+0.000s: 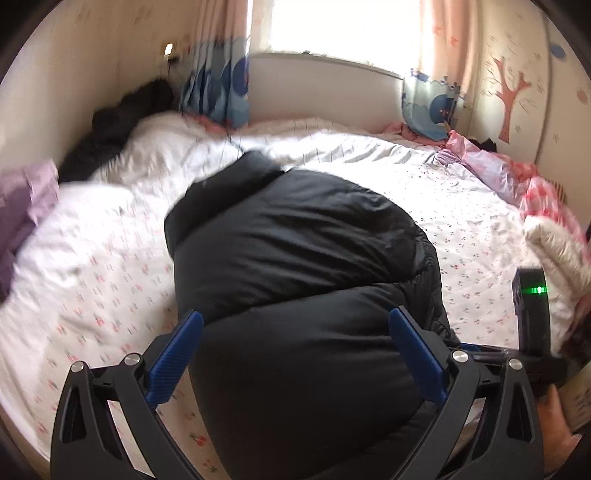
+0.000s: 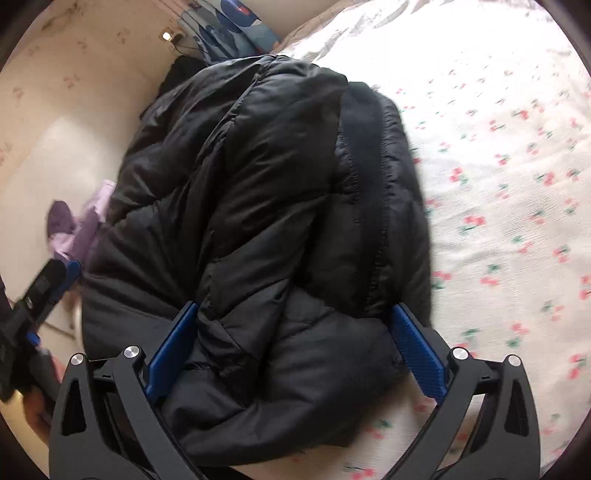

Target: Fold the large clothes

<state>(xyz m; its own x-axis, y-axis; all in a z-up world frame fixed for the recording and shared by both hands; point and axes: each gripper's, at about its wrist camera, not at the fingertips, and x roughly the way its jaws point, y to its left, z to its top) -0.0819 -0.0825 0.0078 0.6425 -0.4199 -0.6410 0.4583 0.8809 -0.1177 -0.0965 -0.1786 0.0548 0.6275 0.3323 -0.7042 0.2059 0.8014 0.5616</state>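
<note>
While one black jacket (folded) lies there, both grippers, left and right, gape wide

One black puffer jacket lies bundled at the centre of both views. Two grippers appear: the left gripper fills the bottom of the left wrist view, the right gripper the bottom of the right wrist view, each with two blue fingers spread wide. One bed with a flowered sheet spans the frames. Two blue-patterned curtains hang at upper centre, flanking one window. One purple cloth sits at the left edge, and one dark heap at upper left.
</note>
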